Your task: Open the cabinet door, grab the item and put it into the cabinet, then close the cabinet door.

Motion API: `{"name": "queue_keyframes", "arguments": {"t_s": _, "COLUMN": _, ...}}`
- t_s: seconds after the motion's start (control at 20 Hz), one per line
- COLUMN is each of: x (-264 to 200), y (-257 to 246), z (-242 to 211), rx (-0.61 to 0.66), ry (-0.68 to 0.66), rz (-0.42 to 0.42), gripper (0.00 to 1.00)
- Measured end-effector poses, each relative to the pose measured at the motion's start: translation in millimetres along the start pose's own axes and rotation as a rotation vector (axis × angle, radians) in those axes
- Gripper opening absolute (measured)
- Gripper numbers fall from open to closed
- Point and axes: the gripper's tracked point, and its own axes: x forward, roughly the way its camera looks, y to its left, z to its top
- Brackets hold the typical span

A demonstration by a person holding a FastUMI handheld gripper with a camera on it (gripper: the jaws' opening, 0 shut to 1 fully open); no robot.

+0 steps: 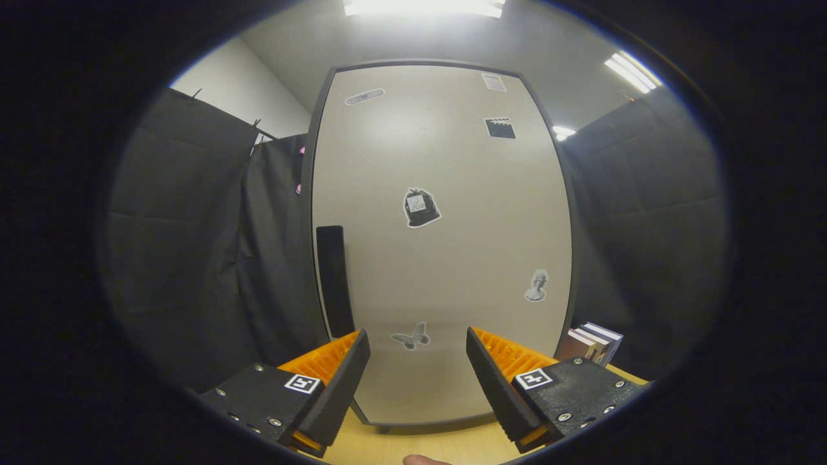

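Observation:
A tall cabinet stands straight ahead with its pale door (pixel 446 258) shut, dark-framed and dotted with several stickers. A black vertical handle (pixel 334 281) runs along the door's left edge, just above my left finger. My gripper (pixel 418 352) is open and holds nothing; its fingers frame the lower part of the door, a short way off it. A few books (pixel 591 343) stand upright on the table to the right of the cabinet, beyond my right finger.
The cabinet rests on a light wooden table (pixel 426 445). Black cloth walls hang on both sides of it. Part of a finger (pixel 423 460) shows at the near edge below the gripper.

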Motion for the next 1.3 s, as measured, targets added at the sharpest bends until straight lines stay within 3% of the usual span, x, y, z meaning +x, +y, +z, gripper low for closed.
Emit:
{"name": "queue_keyframes", "arguments": {"t_s": 0.35, "x": 32.4, "y": 45.1, "z": 12.4, "rx": 0.088, "ry": 0.043, "rz": 0.056, "gripper": 0.93}}
{"name": "queue_keyframes", "arguments": {"t_s": 0.7, "x": 62.5, "y": 68.4, "z": 1.9, "rx": 0.049, "ry": 0.067, "rz": 0.059, "gripper": 0.88}}
{"name": "queue_keyframes", "arguments": {"t_s": 0.8, "x": 68.9, "y": 73.2, "z": -1.6, "rx": 0.03, "ry": 0.076, "rz": 0.065, "gripper": 0.81}}
{"name": "queue_keyframes", "arguments": {"t_s": 1.05, "x": 75.8, "y": 75.1, "z": -13.6, "rx": -0.053, "ry": 0.109, "rz": 0.048, "gripper": 0.37}}
{"name": "queue_keyframes", "arguments": {"t_s": 1.3, "x": 72.8, "y": 76.0, "z": -11.8, "rx": -0.027, "ry": 0.1, "rz": 0.111, "gripper": 0.31}}
